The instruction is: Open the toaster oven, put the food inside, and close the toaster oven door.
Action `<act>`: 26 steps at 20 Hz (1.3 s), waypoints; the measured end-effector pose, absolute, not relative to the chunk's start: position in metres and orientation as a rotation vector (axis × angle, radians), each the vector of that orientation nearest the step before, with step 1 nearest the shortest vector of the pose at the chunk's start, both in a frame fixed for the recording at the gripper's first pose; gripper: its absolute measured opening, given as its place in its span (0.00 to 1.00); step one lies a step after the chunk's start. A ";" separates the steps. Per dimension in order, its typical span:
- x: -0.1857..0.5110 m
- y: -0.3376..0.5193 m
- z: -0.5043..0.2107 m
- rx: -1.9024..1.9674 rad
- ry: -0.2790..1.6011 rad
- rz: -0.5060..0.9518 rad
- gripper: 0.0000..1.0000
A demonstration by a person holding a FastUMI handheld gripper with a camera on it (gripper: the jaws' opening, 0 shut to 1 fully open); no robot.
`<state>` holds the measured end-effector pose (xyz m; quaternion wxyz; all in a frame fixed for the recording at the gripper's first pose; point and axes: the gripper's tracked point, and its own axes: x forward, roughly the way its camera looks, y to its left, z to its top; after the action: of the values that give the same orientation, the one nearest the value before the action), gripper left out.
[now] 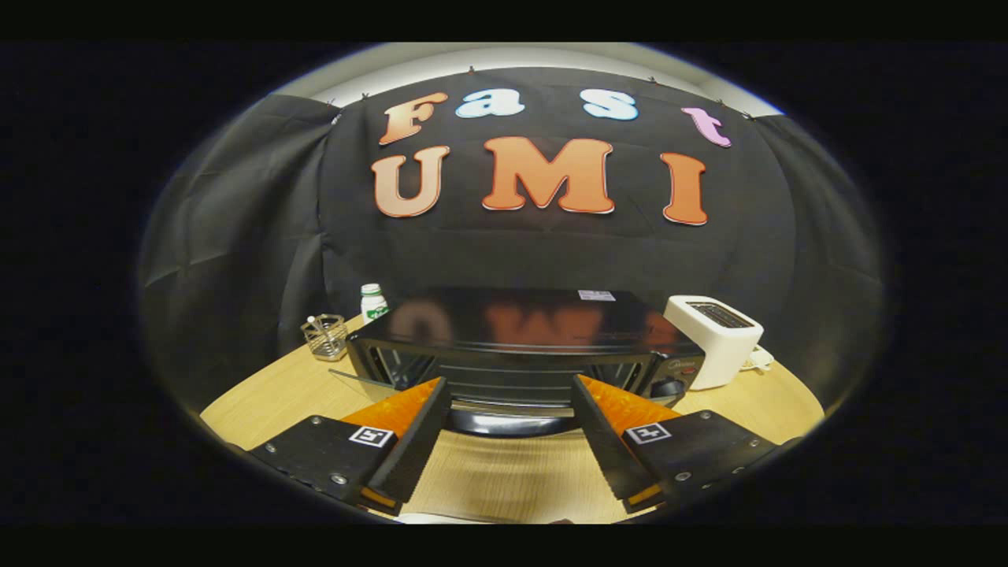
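Observation:
The black toaster oven stands on the wooden table just ahead of my fingers. Its glass door is swung down toward me, and the wire rack inside shows. The door's dark handle lies between my two fingertips. My gripper is open, its fingers spread wide on either side of the handle and pressing on nothing. A sliver of something pale shows on the table below the fingers; I cannot tell what it is.
A white slot toaster stands right of the oven. Left of the oven are a wire holder and a small white bottle with a green label. Bare wooden table lies between the fingers.

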<state>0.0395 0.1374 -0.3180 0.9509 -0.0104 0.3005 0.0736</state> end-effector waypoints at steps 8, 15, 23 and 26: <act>-0.014 0.140 -0.338 0.020 0.713 0.198 0.91; -0.046 0.148 -0.391 0.171 0.912 0.210 0.91; -0.071 0.146 -0.426 0.087 1.012 0.214 0.89; -0.070 0.145 -0.421 0.091 1.003 0.220 0.87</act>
<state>-0.0699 0.1449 -0.4208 0.8701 0.0436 0.4795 0.1054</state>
